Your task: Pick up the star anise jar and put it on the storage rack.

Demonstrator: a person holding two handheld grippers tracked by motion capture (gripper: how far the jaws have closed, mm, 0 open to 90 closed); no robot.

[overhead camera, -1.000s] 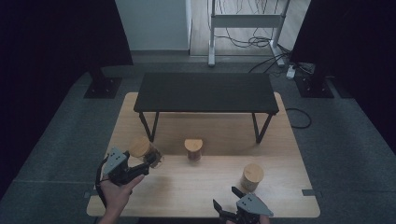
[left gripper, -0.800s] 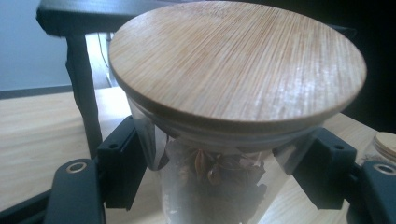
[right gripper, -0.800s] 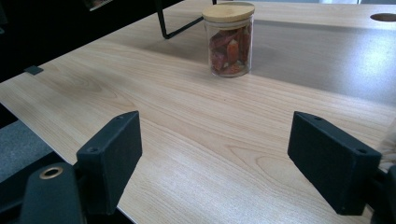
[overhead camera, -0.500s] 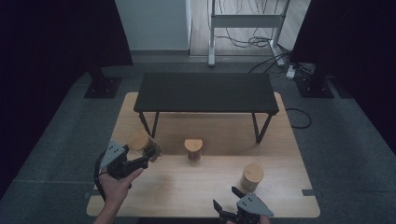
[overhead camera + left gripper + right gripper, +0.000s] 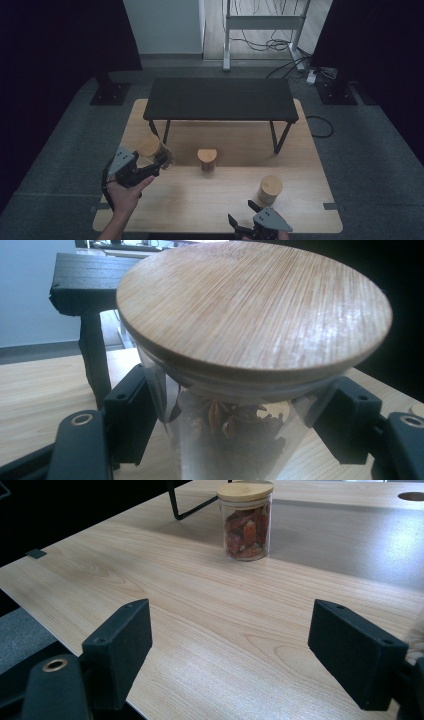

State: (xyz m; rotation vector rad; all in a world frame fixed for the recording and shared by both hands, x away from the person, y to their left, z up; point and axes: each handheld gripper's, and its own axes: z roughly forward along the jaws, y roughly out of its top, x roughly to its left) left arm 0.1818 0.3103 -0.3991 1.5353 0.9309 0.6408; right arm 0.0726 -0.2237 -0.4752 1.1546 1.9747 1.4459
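The left tongs (image 5: 159,162) are clamped on a glass jar (image 5: 152,148) with a round bamboo lid (image 5: 255,305), holding it tilted above the left part of the pale wooden surface (image 5: 200,200). In the left gripper view the two black jaws press the glass on either side just under the lid, and dark star-shaped spices (image 5: 230,422) show inside. The hand (image 5: 124,195) that carries these tongs comes in from the near left edge.

The right tongs (image 5: 246,220) rest at the near edge of the surface, right of centre, with jaws apart and nothing between them.

A second lidded jar (image 5: 207,159) stands near the middle, and a third jar (image 5: 270,189), holding reddish pieces, stands near the right tongs. A low black bench (image 5: 220,98) stands across the far part of the surface.
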